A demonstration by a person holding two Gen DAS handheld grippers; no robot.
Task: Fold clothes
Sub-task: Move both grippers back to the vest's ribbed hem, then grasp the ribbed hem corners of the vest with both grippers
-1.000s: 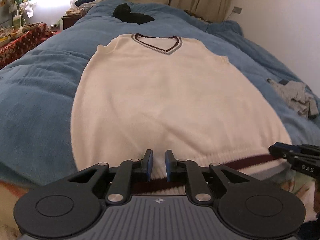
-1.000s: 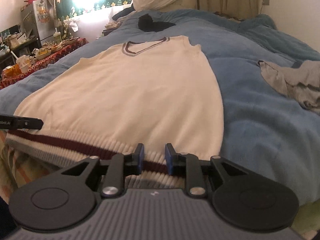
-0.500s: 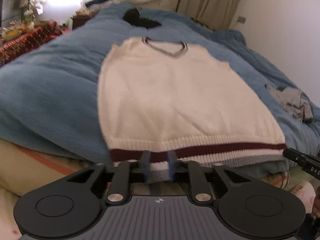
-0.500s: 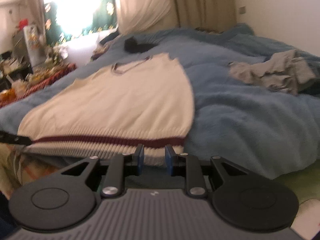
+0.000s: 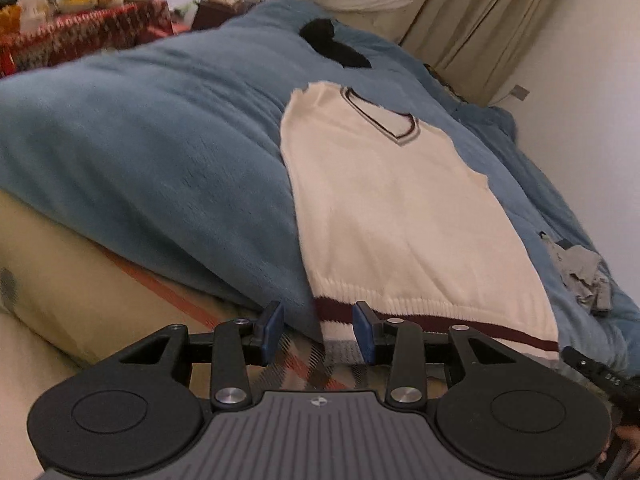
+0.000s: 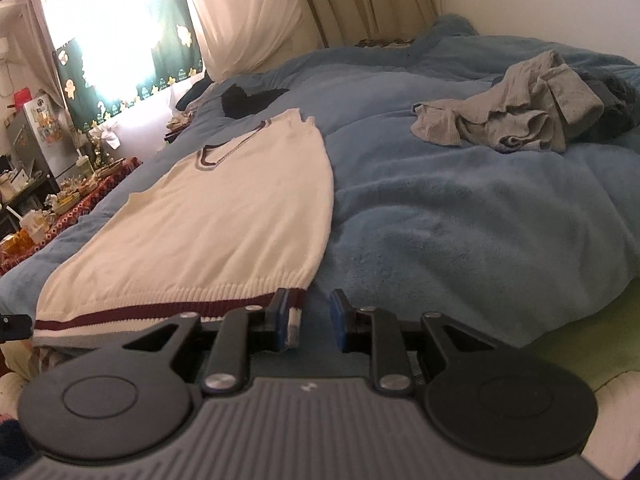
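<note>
Lying flat on a blue blanket, a cream knit vest is spreading neck-away from the two grippers. At the vest's left hem corner the left gripper is opening its jaws, the striped hem showing between the blue pads, which are not pressing it. At the vest's right hem corner the right gripper is holding its jaws slightly apart, the corner lying against the left pad. Beyond the vest's right edge a crumpled grey garment is sitting; past its neck, a black item.
</note>
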